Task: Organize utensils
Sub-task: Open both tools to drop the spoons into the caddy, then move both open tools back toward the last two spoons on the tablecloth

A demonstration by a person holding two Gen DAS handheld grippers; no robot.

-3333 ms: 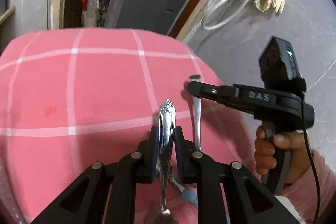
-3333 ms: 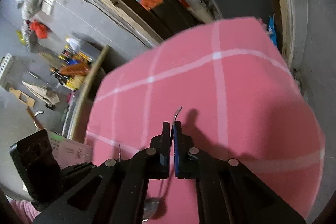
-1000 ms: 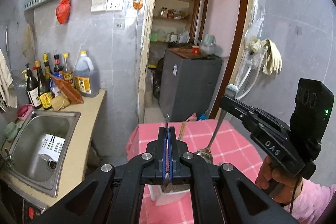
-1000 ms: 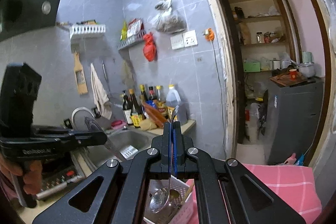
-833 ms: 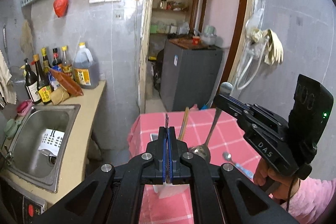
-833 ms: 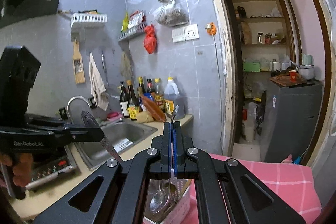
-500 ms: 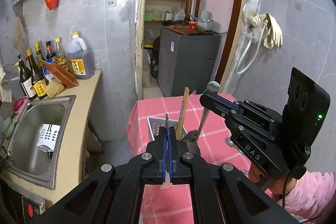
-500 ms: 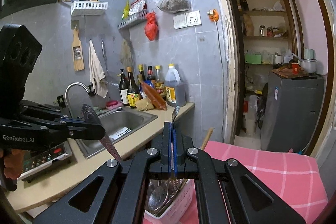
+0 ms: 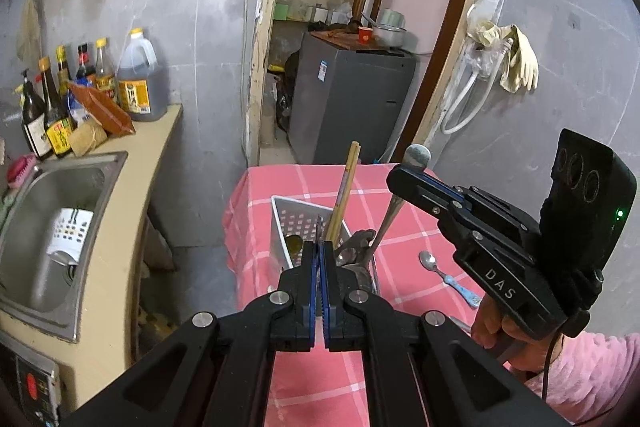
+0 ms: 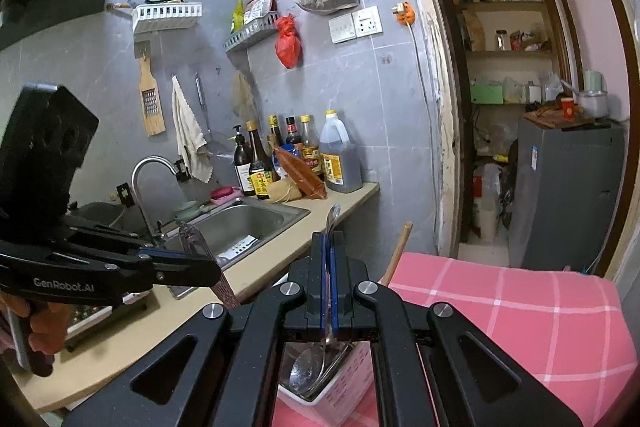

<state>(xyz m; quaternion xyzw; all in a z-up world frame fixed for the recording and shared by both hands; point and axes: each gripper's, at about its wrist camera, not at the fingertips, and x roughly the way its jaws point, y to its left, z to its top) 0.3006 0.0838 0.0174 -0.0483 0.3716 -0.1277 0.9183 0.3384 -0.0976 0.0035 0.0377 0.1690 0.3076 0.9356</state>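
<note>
My left gripper (image 9: 319, 247) is shut on an ornate-handled spoon (image 10: 191, 237), seen edge-on between its pads and hanging over the white perforated utensil basket (image 9: 294, 223). My right gripper (image 10: 329, 239) is shut on a plain metal spoon (image 10: 306, 371). That spoon's handle tip sticks up above the pads, and its bowl hangs inside the basket (image 10: 340, 383). From the left wrist, the right gripper (image 9: 400, 179) comes in from the right above the basket. Wooden chopsticks (image 9: 346, 183) stand in the basket among other metal utensils.
The basket stands at the left edge of a pink checked tablecloth (image 9: 404, 219). A small blue-handled spoon (image 9: 432, 263) lies on it to the right. A counter with a steel sink (image 9: 48, 227) and bottles (image 10: 280, 155) is at left. A grey cabinet (image 9: 352, 95) stands behind.
Both grippers have come down toward the basket with their spoons still held. The basket now sits nearer, and the right spoon's bowl has sunk into it.
</note>
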